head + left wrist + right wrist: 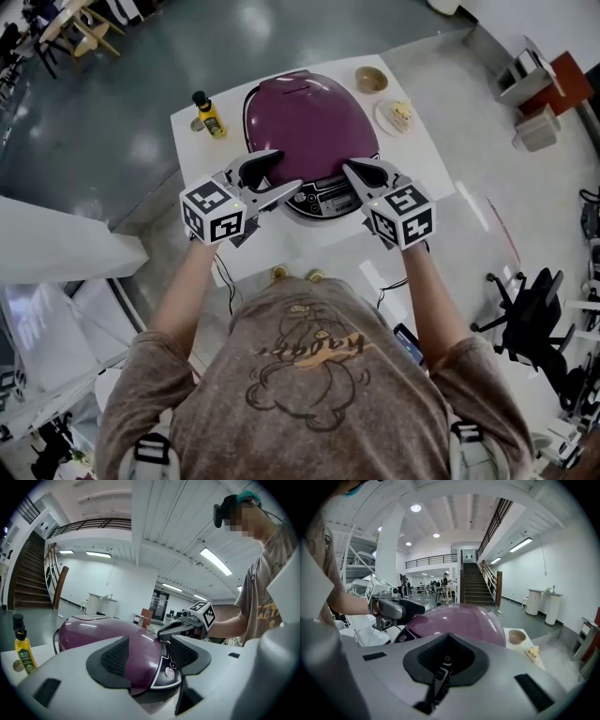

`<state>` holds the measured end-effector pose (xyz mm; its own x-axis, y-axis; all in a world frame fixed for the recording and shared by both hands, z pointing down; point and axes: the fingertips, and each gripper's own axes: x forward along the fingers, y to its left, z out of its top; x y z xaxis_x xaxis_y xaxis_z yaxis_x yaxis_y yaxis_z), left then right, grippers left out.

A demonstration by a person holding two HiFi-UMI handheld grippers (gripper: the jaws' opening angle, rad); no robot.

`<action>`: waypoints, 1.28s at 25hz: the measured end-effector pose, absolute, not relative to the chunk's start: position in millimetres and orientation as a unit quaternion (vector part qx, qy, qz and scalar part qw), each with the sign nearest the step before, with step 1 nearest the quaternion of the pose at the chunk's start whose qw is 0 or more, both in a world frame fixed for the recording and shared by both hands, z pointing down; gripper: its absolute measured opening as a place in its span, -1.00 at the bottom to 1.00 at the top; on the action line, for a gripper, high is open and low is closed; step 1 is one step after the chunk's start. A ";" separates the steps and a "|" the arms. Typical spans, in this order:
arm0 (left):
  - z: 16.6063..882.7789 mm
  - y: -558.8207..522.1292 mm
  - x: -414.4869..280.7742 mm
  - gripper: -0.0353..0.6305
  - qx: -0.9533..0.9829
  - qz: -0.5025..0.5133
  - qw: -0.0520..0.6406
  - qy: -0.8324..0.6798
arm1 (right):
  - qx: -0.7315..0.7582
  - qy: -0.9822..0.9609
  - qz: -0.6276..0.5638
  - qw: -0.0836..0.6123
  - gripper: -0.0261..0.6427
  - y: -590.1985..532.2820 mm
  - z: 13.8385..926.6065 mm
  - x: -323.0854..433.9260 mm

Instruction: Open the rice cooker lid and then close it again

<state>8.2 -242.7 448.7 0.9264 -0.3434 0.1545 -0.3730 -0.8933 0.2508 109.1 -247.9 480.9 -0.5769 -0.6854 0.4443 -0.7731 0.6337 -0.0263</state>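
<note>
Purple lid [309, 122] sits shut on the cooker [323, 199], dead ahead of both claws. L gripper [286, 172], jaws apart and empty, is at cooker's front-left, lid's front lip just past its tips. R gripper [351, 169], jaws together on nothing, is at front-right. Both approx. equally near; lid's front centre lies between them.

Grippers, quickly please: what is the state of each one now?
Left gripper: open, the front of the rice cooker seen between its jaws, not gripped.
Right gripper: shut, holding nothing.
</note>
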 end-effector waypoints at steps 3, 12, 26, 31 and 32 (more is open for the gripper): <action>449.4 -243.7 8.5 -0.05 0.971 0.051 0.140 -0.187 | 0.413 -0.881 0.113 0.200 -0.91 -248.2 482.0 109.7; 450.6 -244.3 8.5 -0.05 0.969 0.046 0.147 -0.193 | 0.404 -0.883 0.128 0.200 -0.91 -247.8 484.9 110.5; 449.6 -246.1 7.8 -0.05 0.967 0.042 0.141 -0.210 | 0.408 -0.883 0.118 0.198 -0.92 -247.1 484.6 109.2; 450.3 -246.4 8.6 -0.05 0.966 0.043 0.138 -0.213 | 0.400 -0.886 0.119 0.203 -0.92 -246.5 485.1 109.0; 450.8 -246.9 8.6 -0.05 0.966 0.043 0.139 -0.214 | 0.398 -0.886 0.119 0.204 -0.92 -246.9 485.5 108.8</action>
